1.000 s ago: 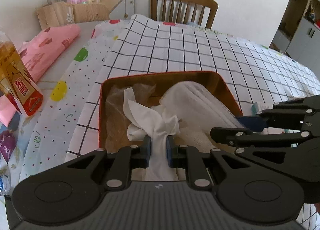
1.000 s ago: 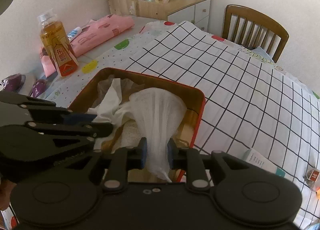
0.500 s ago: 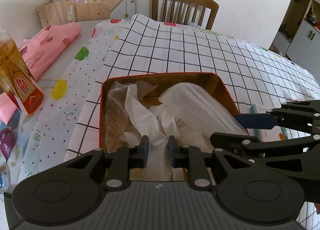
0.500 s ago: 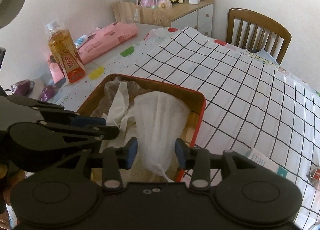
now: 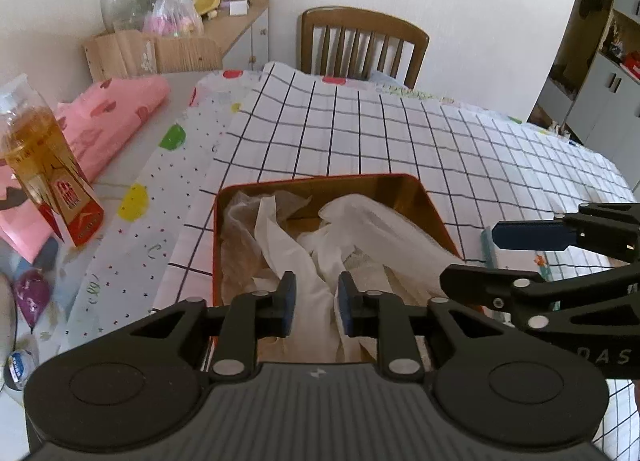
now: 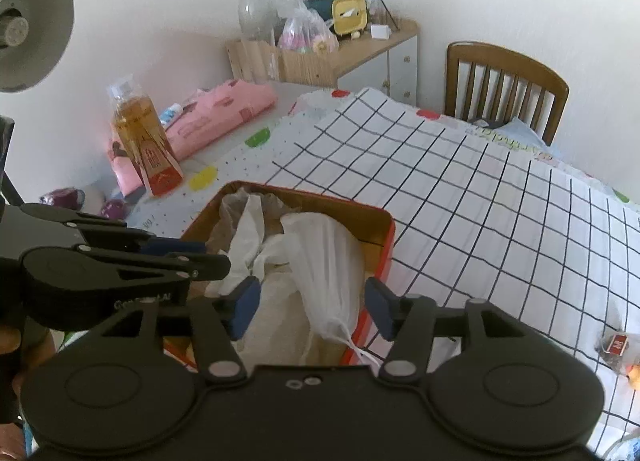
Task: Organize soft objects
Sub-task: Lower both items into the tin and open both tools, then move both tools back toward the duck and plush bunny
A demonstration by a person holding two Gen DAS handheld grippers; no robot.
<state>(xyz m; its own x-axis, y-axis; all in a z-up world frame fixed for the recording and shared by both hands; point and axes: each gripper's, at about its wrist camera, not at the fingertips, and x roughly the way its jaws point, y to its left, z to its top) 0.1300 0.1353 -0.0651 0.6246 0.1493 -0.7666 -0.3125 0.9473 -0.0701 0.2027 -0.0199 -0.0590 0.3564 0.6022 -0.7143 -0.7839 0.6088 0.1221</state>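
A red-rimmed tin box [image 5: 320,179] [image 6: 320,197] stands on the checked tablecloth, holding a crumpled white cloth [image 5: 280,233] [image 6: 248,233] and a white mesh bag [image 5: 380,225] [image 6: 324,257]. My left gripper [image 5: 316,301] hovers over the box's near edge. Its jaws are opening, and a strip of the white cloth lies loose between the pads. My right gripper [image 6: 312,309] is also opening, its pads wide apart on either side of the mesh bag without pressing it. Each gripper shows in the other's view: right gripper [image 5: 504,257], left gripper [image 6: 192,257].
An amber drink bottle [image 5: 48,177] [image 6: 144,145] and a folded pink cloth [image 5: 116,117] lie left of the box. A small packet [image 5: 490,245] sits just right of it. A wooden chair [image 5: 360,45] and a cluttered cabinet [image 6: 360,49] stand beyond the table.
Both grippers were shut on their pieces, left on the white cloth, right on the mesh bag. Both have opened and drawn up and back; the pieces have settled into the box.
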